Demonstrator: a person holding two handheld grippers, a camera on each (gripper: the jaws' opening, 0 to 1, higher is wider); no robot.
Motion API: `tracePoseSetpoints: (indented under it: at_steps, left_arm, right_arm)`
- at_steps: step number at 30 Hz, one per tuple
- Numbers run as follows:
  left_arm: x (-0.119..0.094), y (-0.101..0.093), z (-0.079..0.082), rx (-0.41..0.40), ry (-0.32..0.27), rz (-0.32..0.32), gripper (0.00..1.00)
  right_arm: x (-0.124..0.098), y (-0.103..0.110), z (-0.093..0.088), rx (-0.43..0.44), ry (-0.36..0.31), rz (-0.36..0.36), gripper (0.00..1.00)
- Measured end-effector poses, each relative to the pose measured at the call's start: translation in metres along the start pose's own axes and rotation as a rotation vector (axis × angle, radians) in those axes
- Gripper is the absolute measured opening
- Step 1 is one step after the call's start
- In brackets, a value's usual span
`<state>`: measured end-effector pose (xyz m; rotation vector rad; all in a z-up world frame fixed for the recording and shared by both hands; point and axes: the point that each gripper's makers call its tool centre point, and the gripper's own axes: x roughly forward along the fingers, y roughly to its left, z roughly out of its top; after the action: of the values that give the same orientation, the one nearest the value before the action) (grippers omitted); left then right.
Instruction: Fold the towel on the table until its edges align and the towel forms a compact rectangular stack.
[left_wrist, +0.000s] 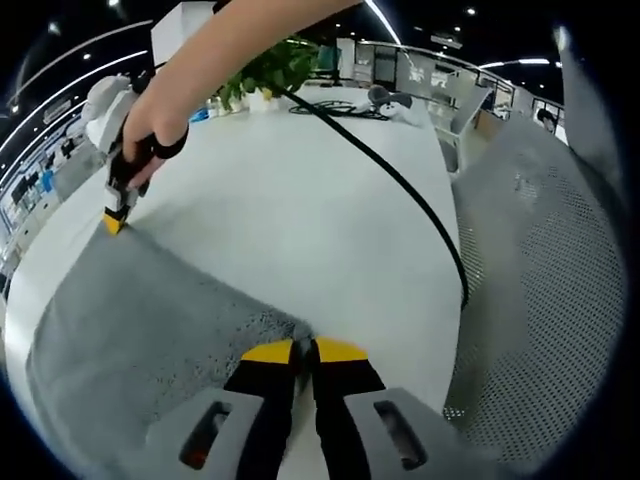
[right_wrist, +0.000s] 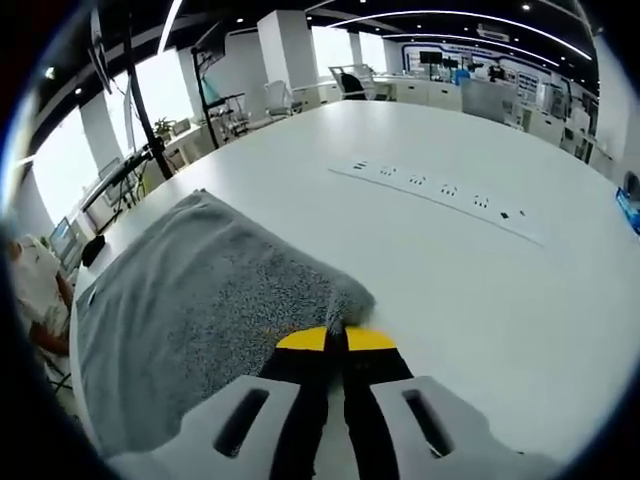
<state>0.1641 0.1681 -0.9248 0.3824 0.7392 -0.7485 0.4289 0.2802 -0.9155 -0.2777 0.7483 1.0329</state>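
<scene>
A grey towel (left_wrist: 150, 330) lies flat on the white table (left_wrist: 300, 200). In the left gripper view my left gripper (left_wrist: 305, 352) is shut on the towel's near corner, its yellow tips pressed together over a pinch of cloth. At the towel's far corner a hand holds my right gripper (left_wrist: 115, 222), its yellow tip down on the cloth. In the right gripper view the right gripper (right_wrist: 336, 340) is shut on a corner of the towel (right_wrist: 190, 310), which spreads away to the left toward the table's edge (right_wrist: 560, 330).
A black cable (left_wrist: 400, 185) runs across the table from the hand to the table's right edge. A green plant (left_wrist: 270, 65) stands at the far end. A grey mesh chair (left_wrist: 540, 300) stands close on the right. A row of flush sockets (right_wrist: 440, 190) crosses the table.
</scene>
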Motion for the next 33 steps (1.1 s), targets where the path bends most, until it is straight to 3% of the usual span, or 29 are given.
tracePoseSetpoints:
  at_steps: [17,33]
  left_arm:
    - [0.05,-0.043,0.057,0.124,-0.063,-0.144,0.06]
    - [0.079,-0.074,0.095,0.189,-0.097,-0.218,0.06]
  right_arm:
    - [-0.059,-0.073,-0.044,0.022,0.005,-0.092,0.01]
    - [-0.093,-0.116,-0.069,0.062,0.003,-0.134,0.02]
